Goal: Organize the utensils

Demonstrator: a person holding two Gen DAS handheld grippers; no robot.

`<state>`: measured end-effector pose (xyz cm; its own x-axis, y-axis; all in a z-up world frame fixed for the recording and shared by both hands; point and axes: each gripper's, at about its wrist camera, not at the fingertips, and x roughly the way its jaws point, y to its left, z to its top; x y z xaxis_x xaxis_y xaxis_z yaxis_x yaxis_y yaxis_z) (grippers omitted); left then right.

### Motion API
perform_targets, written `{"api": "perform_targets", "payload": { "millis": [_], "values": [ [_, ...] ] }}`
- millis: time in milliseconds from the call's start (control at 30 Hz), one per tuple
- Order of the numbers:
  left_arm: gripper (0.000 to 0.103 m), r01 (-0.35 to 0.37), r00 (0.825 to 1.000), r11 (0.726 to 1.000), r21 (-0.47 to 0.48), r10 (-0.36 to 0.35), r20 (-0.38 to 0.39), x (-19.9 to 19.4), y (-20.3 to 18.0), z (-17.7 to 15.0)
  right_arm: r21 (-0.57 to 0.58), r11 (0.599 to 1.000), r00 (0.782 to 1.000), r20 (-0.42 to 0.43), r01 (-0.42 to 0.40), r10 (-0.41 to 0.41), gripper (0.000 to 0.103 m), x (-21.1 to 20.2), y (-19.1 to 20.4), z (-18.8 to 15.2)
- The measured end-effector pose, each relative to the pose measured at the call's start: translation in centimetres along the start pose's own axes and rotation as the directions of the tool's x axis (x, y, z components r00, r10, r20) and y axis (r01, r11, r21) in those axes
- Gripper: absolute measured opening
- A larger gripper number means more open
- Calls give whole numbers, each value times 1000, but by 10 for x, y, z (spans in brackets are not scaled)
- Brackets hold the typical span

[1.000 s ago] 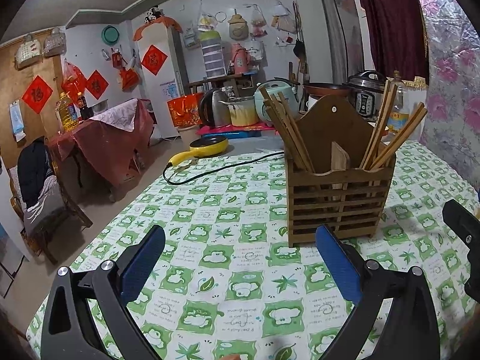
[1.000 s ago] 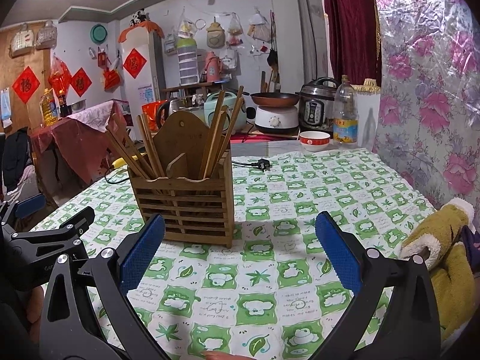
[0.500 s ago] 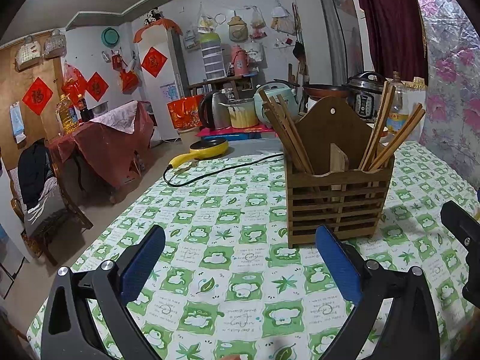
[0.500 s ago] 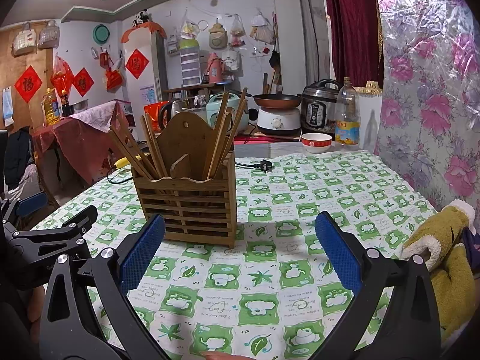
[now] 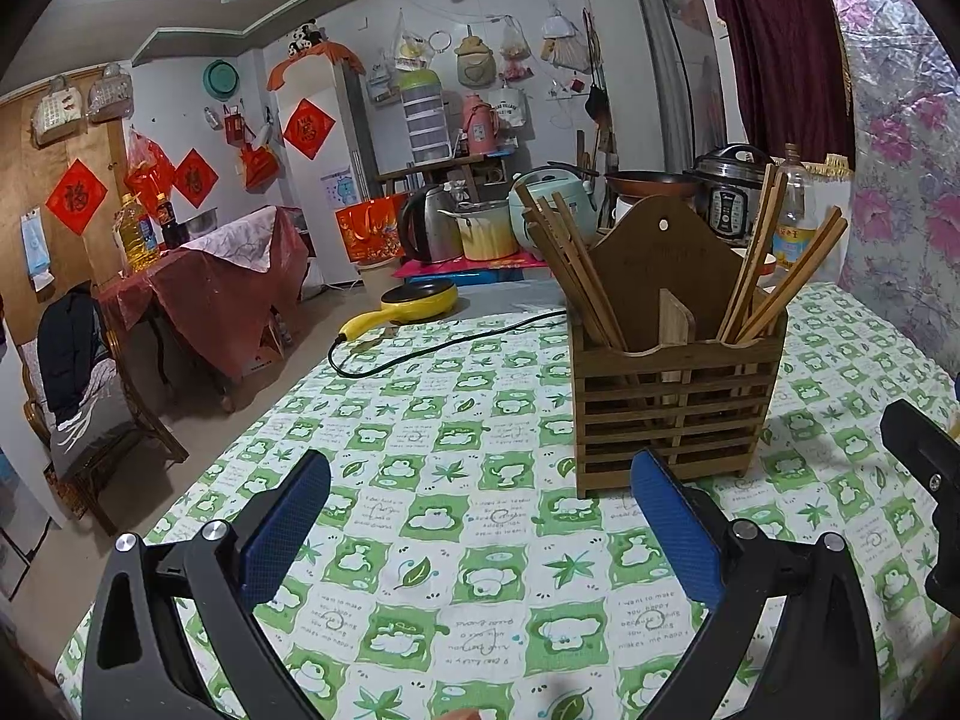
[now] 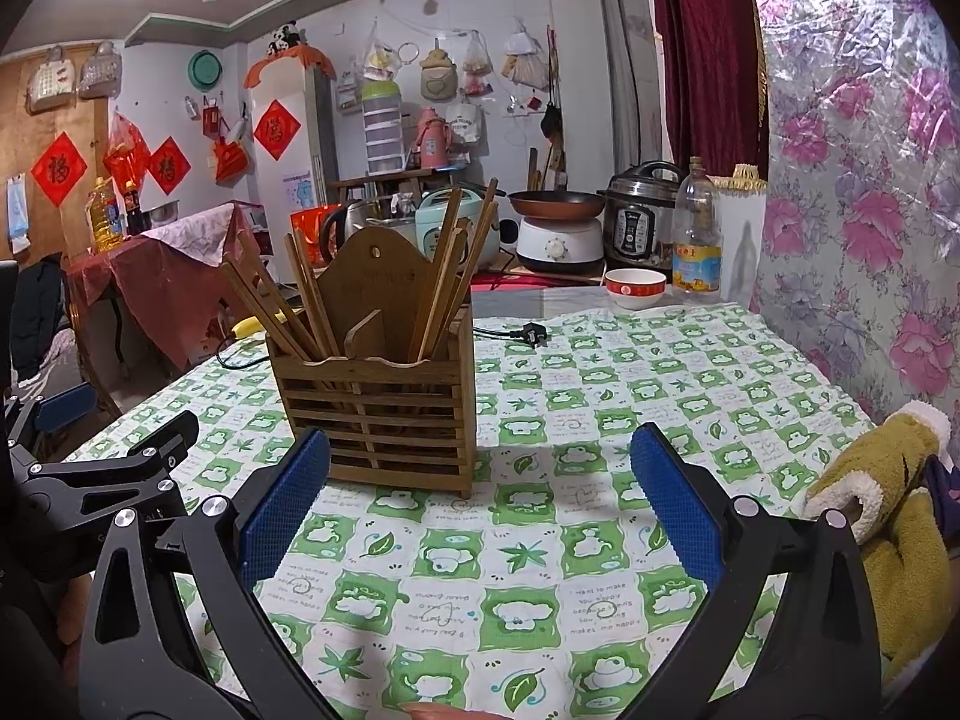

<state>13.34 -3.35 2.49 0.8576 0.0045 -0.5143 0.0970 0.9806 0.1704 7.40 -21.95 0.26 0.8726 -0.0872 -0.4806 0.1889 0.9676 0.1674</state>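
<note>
A slatted wooden utensil holder [image 5: 672, 402] stands upright on the green-and-white checked tablecloth [image 5: 456, 516]; it also shows in the right wrist view [image 6: 384, 414]. Several wooden chopsticks [image 5: 570, 264] lean in its left compartment and several more [image 5: 774, 270] in its right one. My left gripper [image 5: 480, 528] is open and empty, just in front and left of the holder. My right gripper [image 6: 480, 504] is open and empty, in front and right of the holder.
A black power cord [image 5: 432, 348] and plug [image 6: 534, 339] lie behind the holder. A yellow pan [image 5: 414, 303], a red-and-white bowl [image 6: 635, 288] and an oil bottle [image 6: 696, 240] stand at the table's far edge. A yellow fleece sleeve [image 6: 882, 492] is at the right.
Both grippers have drifted slightly; the holder sits a little higher and closer in the right wrist view. Both stay open and empty. The holder and chopsticks have not moved.
</note>
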Motion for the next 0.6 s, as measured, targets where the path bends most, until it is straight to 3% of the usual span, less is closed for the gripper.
{"api": "perform_targets", "payload": {
  "millis": [600],
  "values": [
    [98, 0, 1000, 1000, 0, 0, 1, 0, -1, -1, -3, 1000, 1000, -3, -5, 5, 97, 1, 4, 1]
  ]
}}
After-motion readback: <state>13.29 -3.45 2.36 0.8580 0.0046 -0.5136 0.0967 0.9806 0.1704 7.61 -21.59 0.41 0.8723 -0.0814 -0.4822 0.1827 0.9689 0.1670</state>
